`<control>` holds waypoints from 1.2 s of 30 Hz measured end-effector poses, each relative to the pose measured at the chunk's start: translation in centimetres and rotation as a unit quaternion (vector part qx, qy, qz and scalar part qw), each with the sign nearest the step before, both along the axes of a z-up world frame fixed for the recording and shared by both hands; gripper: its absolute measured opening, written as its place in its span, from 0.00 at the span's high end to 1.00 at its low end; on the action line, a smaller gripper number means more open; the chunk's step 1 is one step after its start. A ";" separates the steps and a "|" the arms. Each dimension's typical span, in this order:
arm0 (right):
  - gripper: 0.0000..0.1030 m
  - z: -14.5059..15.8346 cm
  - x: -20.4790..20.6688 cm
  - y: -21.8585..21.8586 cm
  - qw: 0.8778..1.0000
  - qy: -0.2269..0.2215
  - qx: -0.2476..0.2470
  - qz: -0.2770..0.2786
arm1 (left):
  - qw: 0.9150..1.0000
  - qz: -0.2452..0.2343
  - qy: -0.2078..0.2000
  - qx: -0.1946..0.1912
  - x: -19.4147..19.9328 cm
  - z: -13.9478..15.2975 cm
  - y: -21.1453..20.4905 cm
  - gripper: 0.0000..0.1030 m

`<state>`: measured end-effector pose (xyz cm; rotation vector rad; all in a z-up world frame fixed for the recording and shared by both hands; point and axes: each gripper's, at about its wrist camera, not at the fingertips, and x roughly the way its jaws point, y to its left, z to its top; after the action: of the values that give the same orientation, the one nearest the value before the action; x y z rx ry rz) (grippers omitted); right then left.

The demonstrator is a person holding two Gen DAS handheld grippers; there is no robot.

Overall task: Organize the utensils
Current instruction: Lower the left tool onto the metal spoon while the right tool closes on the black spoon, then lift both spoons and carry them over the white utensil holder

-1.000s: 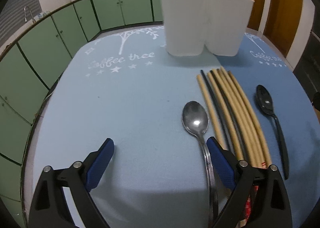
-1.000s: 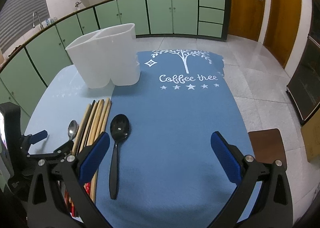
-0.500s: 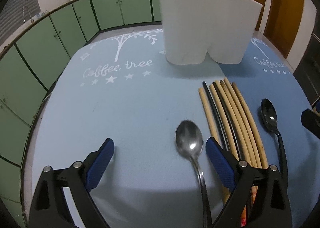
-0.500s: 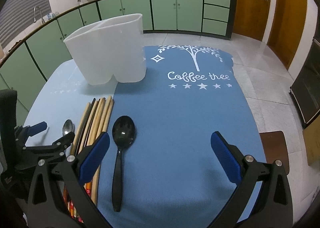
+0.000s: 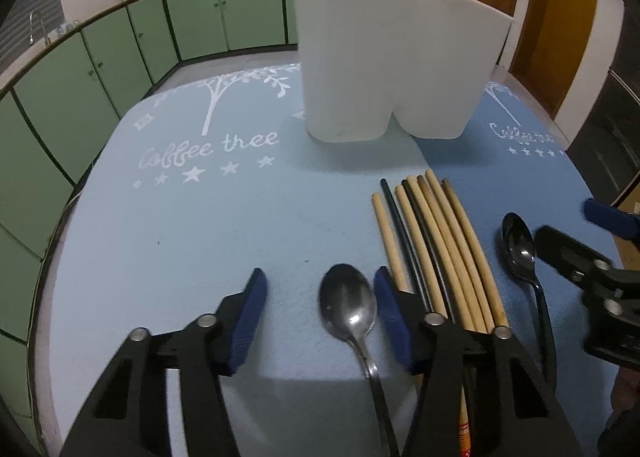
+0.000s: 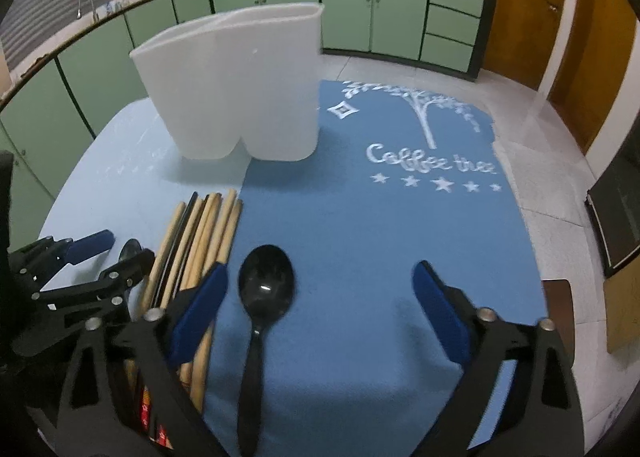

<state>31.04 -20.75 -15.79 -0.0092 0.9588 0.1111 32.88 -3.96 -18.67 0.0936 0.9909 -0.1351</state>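
Steel glints from the metal spoon (image 5: pixel 347 301), which lies on the pale blue mat (image 5: pixel 200 241) with its bowl between the blue pads of the left hand-held gripper (image 5: pixel 320 307). The right pad stands just beside the bowl's rim, the left pad well clear of it; the jaws have just been closing around the spoon, about half open, and they do not press on it. The handle runs back toward the camera under the gripper.

The black spoon (image 6: pixel 262 305) lies on the darker blue mat (image 6: pixel 380 237), its bowl between the pads of the right hand-held gripper (image 6: pixel 320 305), close to the left pad and far from the right one. These jaws have also just been closing, stand wide and grip nothing.

Between the two spoons lies a row of chopsticks (image 5: pixel 436 241), mostly tan with two dark ones, side by side and pointing toward the white holder (image 5: pixel 396 69). The left gripper's right finger sits over their near ends. The holder stands upright at the far side of the tabletop, two-lobed, with a divider visible in the right wrist view; what it holds cannot be seen.

To the left of the metal spoon the mat is open as far as the tabletop's curved edge. To the right of the black spoon the dark mat is bare up to its white lettering (image 6: pixel 432 165).
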 end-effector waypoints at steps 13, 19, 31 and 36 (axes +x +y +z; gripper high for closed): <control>0.43 -2.1 1.4 1.8 0.998 0.058 0.000 -0.012 | 1.000 -0.002 -0.006 -0.019 0.1 0.1 -0.1 0.73; 0.67 -1.9 1.4 2.1 0.998 0.056 -0.003 -0.004 | 1.000 0.001 -0.011 -0.028 -0.4 0.1 0.1 0.74; 0.67 3.1 -2.8 -0.4 0.992 -0.075 0.092 0.049 | 0.991 0.014 -0.119 -0.061 -5.0 4.3 1.8 0.74; 0.67 5.6 -3.0 -1.2 0.984 -0.132 0.096 0.064 | 0.985 0.018 -0.158 -0.070 -6.1 6.3 2.3 0.74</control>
<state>28.00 -21.90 -10.17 0.0906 0.6790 0.3135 26.80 -1.62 -12.38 -0.0315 0.6637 -0.1505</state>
